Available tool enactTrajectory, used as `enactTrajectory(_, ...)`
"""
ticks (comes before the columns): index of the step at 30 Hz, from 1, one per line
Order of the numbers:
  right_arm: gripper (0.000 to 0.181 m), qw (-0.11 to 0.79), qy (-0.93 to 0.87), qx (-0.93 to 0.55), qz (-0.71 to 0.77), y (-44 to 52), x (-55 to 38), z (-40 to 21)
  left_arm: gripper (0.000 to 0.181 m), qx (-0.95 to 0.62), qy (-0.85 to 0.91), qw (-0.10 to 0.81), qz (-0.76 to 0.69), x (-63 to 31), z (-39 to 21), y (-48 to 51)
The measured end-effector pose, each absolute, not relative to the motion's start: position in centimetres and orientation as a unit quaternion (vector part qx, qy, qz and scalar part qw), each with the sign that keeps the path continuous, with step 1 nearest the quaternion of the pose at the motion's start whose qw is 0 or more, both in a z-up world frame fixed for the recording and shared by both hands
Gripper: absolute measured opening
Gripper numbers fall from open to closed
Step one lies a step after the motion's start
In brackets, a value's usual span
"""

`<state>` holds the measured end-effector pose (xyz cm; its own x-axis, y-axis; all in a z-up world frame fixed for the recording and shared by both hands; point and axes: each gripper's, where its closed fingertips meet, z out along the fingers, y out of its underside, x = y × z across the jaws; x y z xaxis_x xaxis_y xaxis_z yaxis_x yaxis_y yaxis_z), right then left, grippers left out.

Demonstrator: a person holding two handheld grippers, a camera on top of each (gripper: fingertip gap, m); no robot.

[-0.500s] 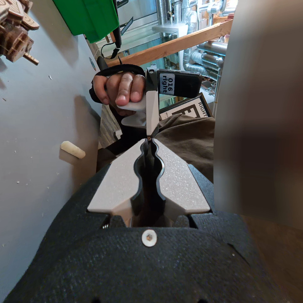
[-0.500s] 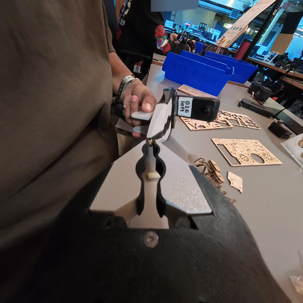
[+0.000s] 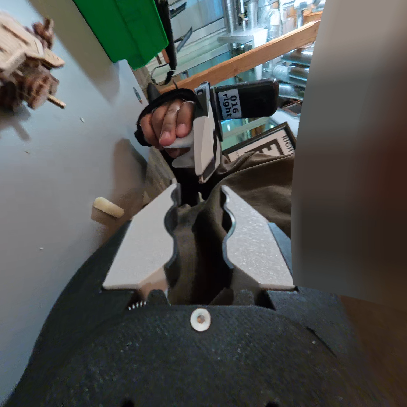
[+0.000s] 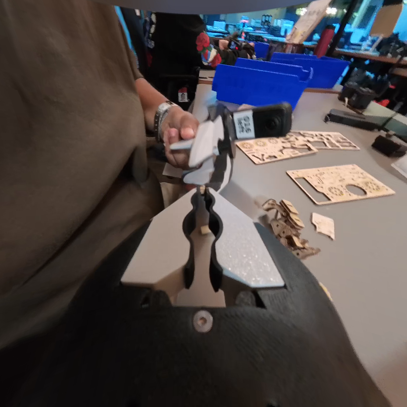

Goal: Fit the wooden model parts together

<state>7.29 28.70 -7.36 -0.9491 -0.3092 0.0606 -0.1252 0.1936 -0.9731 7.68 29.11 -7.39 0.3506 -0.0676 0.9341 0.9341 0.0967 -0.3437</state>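
Wooden peg (image 4: 203, 189), tiny and blurred, sits pinched at the tips of the right gripper (image 4: 202, 193), held above the table (image 4: 363, 275) edge. Left gripper (image 3: 199, 188) gapes wide, empty. Best carry it steadily to the half-built model (image 4: 287, 229).

Grey surface (image 4: 352, 275) fills right half of right wrist view. Blue bins (image 4: 259, 86) along its far edge, upper centre. Behind them, dim workshop with more benches, bluish light. Red cylinder (image 4: 325, 41), upper right. Left wrist view: green bin (image 3: 130, 28) top centre, wooden rail (image 3: 248, 59) slanting across upper right, silver ducts (image 3: 288, 63) behind rail.
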Motion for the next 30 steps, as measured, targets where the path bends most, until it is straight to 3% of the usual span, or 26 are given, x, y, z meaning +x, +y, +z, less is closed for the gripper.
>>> enactTrajectory(1, 0.002, 0.077, 0.776, -0.126, -0.613, 28.9, 6.7, -7.6, 0.044, -0.551, -0.407, 0.623, -0.378, 7.4, -7.5, 28.8)
enactTrajectory(4, 0.002, 0.105, 0.803, -0.089, -0.581, 29.7, 5.3, -9.1, 0.052, -0.627, -0.430, 0.599, -0.252, 6.3, -9.1, 28.1)
enactTrajectory(7, 0.002, 0.143, 0.826, -0.066, -0.540, 29.5, 4.9, -10.6, 0.056, -0.742, -0.430, 0.507, -0.088, 5.6, -12.8, 27.6)
enactTrajectory(13, 0.002, 0.182, 0.869, -0.072, -0.454, 28.7, 5.6, -13.4, 0.045, -0.835, -0.367, 0.406, 0.060, 5.6, -15.7, 27.8)
enactTrajectory(19, 0.003, 0.194, 0.879, -0.091, -0.425, 28.4, 6.1, -14.3, 0.028, -0.839, -0.349, 0.414, 0.053, 5.9, -15.9, 28.2)
enactTrajectory(30, 0.003, 0.225, 0.882, -0.129, -0.393, 28.3, 7.1, -14.9, 0.027, -0.847, -0.326, 0.418, 0.030, 6.7, -16.0, 28.6)
